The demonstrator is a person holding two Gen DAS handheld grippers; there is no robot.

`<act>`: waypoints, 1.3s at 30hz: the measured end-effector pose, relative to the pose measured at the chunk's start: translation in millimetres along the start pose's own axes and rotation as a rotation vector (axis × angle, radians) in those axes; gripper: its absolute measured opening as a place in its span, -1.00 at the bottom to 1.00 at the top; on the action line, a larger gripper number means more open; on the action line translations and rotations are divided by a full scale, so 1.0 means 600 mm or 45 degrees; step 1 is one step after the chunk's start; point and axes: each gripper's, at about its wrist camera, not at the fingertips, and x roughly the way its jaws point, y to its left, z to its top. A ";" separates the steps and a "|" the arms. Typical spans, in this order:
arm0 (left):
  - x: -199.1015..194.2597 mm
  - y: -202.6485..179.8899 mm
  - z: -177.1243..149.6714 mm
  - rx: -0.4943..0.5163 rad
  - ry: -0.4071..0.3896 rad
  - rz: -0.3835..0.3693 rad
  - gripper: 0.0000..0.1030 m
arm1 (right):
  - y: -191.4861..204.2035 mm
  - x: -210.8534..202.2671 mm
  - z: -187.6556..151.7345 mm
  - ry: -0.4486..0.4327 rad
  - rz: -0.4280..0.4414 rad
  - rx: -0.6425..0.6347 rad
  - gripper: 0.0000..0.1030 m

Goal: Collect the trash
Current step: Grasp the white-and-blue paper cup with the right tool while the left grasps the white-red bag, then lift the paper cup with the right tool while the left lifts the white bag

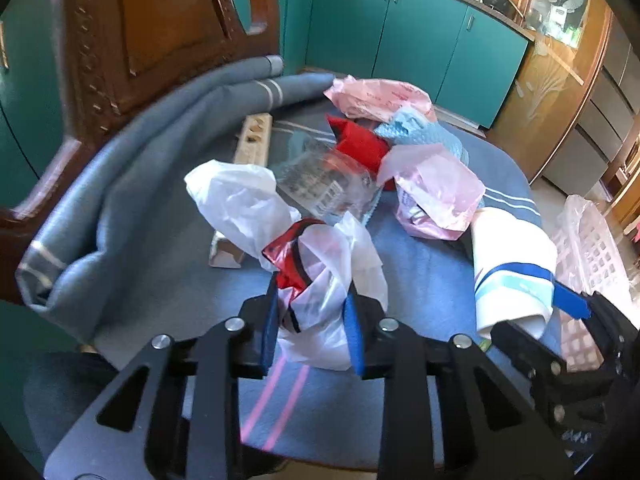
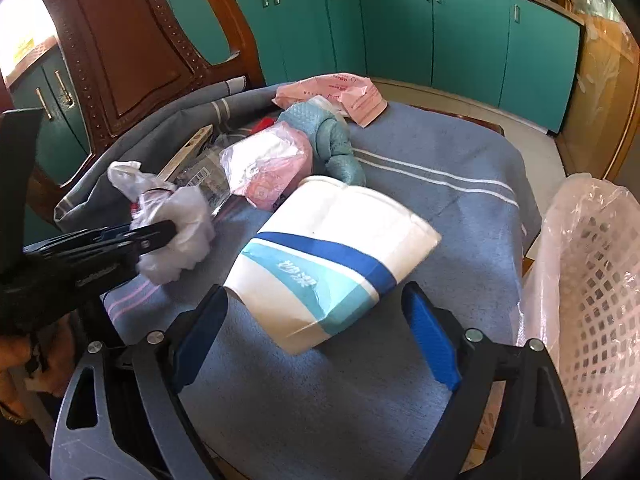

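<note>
A crumpled white plastic bag (image 1: pixel 244 204) with a red wrapper inside lies at the near left of the blue striped cloth (image 1: pixel 424 280). My left gripper (image 1: pixel 314 324) is shut on its lower end, with both blue pads pressed into the plastic. From the right wrist view the same bag (image 2: pixel 184 232) is pinched in that gripper (image 2: pixel 156 236). A white paper cup (image 2: pixel 332 256) with blue bands lies on its side, its mouth facing away. My right gripper (image 2: pixel 314 296) is open, one finger on either side of the cup's base.
Further back lie pink plastic bags (image 1: pixel 436 192), a clear wrapper (image 1: pixel 320 184), a red wrapper (image 1: pixel 360 144) and a teal cloth (image 2: pixel 336 140). A pink basket (image 2: pixel 592 280) lined with plastic stands at the right. A wooden chair back (image 1: pixel 140 40) rises at the left.
</note>
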 end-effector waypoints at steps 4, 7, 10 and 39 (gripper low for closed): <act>-0.023 0.015 -0.007 0.021 -0.020 0.020 -0.43 | 0.010 -0.005 0.003 -0.017 -0.005 -0.012 0.69; -0.031 0.023 -0.013 0.034 -0.019 0.040 -0.43 | 0.017 -0.005 0.005 -0.018 -0.011 0.010 0.69; -0.035 0.025 -0.018 0.039 -0.018 0.052 -0.42 | 0.022 -0.001 0.006 -0.049 -0.044 0.086 0.77; -0.061 0.012 -0.031 0.102 -0.078 0.043 -0.40 | -0.024 -0.063 0.010 -0.193 0.081 0.162 -0.14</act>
